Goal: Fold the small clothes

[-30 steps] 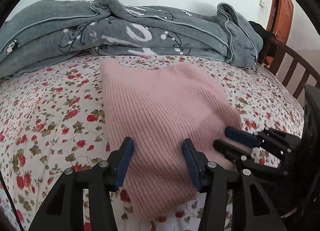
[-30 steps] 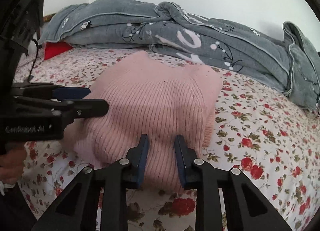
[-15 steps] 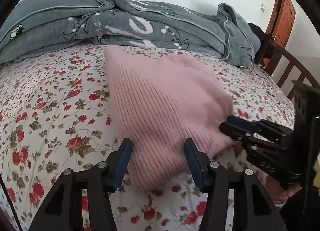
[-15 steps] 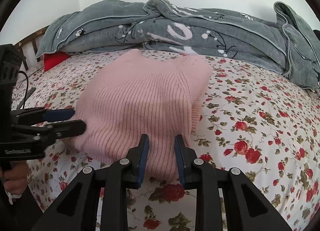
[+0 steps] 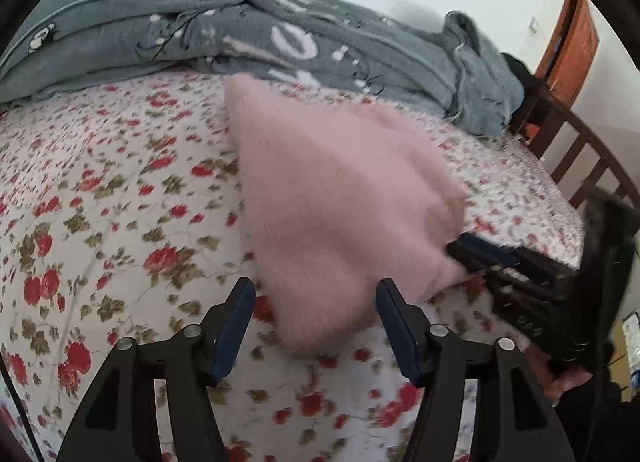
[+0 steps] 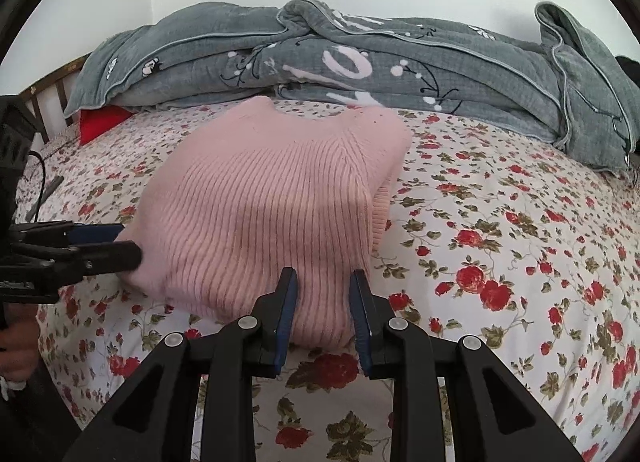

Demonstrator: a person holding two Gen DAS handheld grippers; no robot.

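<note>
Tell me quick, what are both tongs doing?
Left tongs: opening, pads off the fuzzy pink ribbed knit sweater.
Right tongs: closed on the sweater's near edge.

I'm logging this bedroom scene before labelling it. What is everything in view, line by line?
sweater: one, pink ribbed knit, folded, mid-bed
bedsheet: one, white with red flowers, covering the bed
quilt: one, grey with white print, bunched along the far edge
red item: one, partly hidden under the quilt
bed rail: dark wood, bedside
door: one, brown
left gripper: black, blue pads, opening, nothing gripped
right gripper: black, blue pads, sweater hem between them
</note>
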